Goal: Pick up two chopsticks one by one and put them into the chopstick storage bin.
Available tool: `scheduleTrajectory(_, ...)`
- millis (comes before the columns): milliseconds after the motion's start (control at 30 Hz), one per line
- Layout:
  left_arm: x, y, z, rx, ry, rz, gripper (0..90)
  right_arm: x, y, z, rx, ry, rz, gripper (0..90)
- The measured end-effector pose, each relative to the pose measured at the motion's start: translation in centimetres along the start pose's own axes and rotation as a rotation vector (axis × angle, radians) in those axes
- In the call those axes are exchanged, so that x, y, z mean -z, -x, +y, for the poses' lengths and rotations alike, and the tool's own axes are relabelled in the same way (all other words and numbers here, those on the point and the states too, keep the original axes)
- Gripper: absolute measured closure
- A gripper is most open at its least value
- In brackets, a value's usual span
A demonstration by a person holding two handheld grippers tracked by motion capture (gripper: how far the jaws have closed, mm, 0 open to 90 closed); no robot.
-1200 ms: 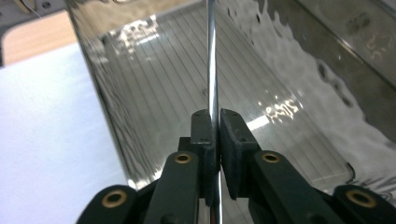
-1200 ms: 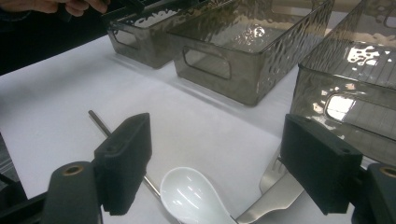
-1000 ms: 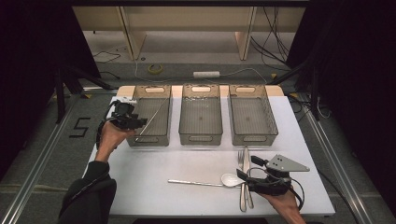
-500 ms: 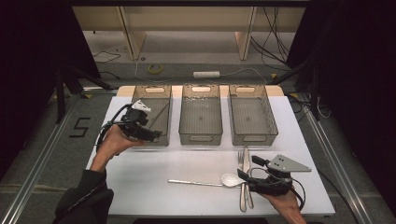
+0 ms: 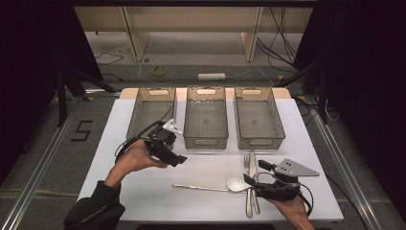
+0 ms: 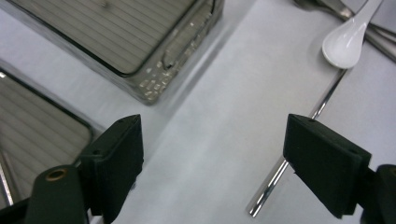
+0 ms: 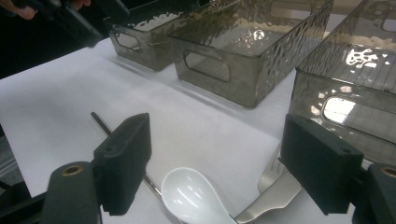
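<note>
A white spoon (image 5: 235, 184) lies at the front of the table, with a thin metal rod (image 5: 198, 188) to its left. A fork and a knife (image 5: 250, 191) lie side by side just right of the spoon. My left gripper (image 5: 178, 159) hovers in front of the left bin (image 5: 143, 115), open and holding nothing. In the left gripper view the gripper (image 6: 215, 163) looks down on bare table, with the rod (image 6: 327, 95) beside its right jaw and the spoon (image 6: 348, 44) beyond. My right gripper (image 7: 224, 163) stands open and low over the spoon (image 7: 194, 196) and the fork (image 7: 275, 186).
Three smoky clear bins stand in a row at the back: left, middle (image 5: 206, 136) and right (image 5: 275, 120). A slim metal piece (image 6: 3, 175) shows inside the left bin. The white table (image 5: 110, 139) drops off to a dark floor with cables.
My left gripper has come away from above the left bin, moving right and toward the person, down to the table in front of the bins. The right gripper has stayed put.
</note>
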State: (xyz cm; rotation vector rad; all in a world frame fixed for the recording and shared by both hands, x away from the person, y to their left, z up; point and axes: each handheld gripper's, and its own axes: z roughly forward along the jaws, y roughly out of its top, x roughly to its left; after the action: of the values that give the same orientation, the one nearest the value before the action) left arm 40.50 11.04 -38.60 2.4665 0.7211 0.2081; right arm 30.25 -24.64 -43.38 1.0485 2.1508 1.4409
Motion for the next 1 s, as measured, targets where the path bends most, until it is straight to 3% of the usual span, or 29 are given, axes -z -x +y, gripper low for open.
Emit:
scheduleTrajectory(333,-3.0,2.8,-0.3,-0.091,-0.112,-0.062,21.0,0.0,0.0,0.0,0.005,-0.006,0.005,25.6)
scheduleTrajectory(500,-4.3,3.8,-0.4,-0.136,-0.155,-0.093,28.3,0.0,0.0,0.0,0.002,-0.006,0.004,25.6)
scheduleTrajectory(1000,-6.8,5.5,-0.8,-0.211,-0.254,-0.154,46.4,-0.1,-0.1,0.0,0.007,-0.01,0.007,25.6)
